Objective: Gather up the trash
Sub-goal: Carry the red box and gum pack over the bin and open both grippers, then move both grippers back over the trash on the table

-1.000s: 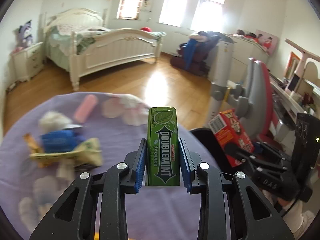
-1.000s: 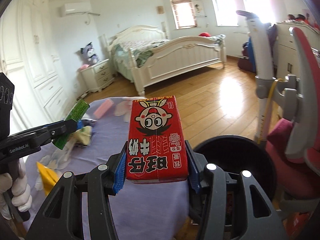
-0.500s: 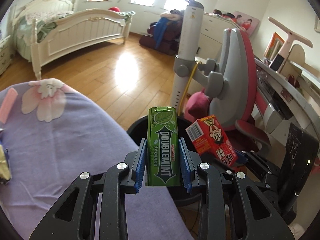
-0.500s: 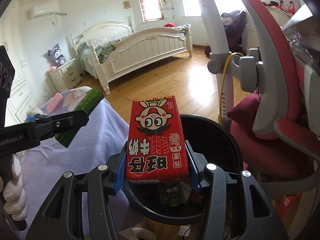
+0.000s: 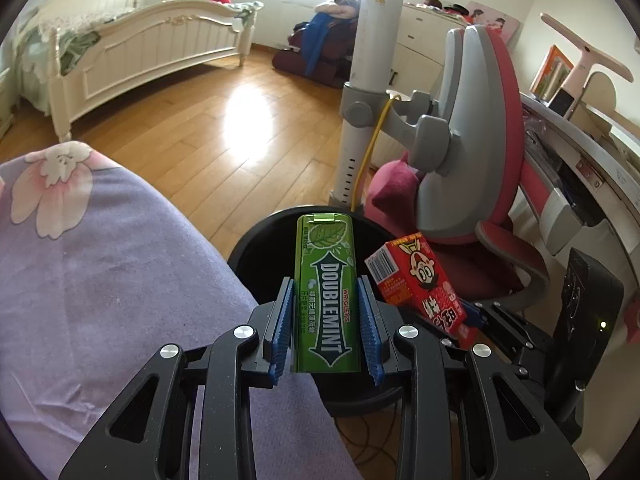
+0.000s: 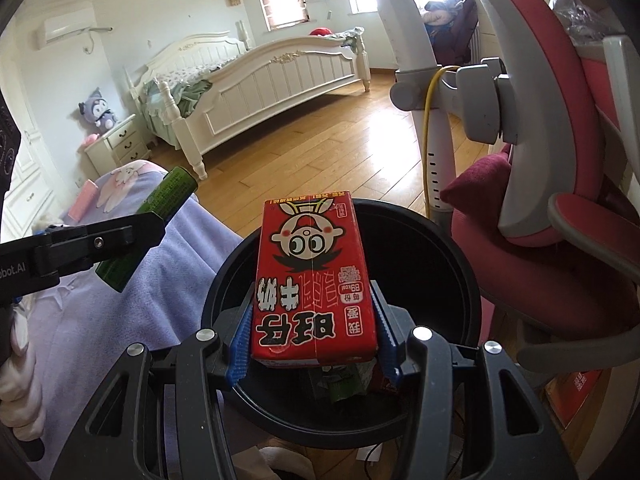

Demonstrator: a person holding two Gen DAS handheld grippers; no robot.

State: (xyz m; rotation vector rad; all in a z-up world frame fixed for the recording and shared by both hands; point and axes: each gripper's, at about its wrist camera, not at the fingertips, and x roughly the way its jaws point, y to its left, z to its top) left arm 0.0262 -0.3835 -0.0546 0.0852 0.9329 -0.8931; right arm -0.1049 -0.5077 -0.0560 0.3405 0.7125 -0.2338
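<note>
You're hanging both pieces over the black bin point(image 6: 452, 264): your right claw point(image 6: 314, 334) is pinching the light, crushable red milk carton point(image 6: 312, 280) by its sides, while your left claw point(image 5: 325, 322) is squeezing the stiff, slick green gum pack point(image 5: 325, 292) low down.

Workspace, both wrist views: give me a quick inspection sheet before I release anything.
Surface: purple floral cloth, bare in the near part.
Job's things: green Doublemint pack and red milk carton, both held above the black bin; wrappers already lie in the bin.
Clutter: pink item and small bits at the cloth's far end.
Grippers: left gripper shut on the pack; right gripper shut on the carton.
Cables: yellow cable runs down the white post; dark cords on the floor under the bin.
Surroundings: pink-grey chair beside the bin, white bed, wooden floor.
</note>
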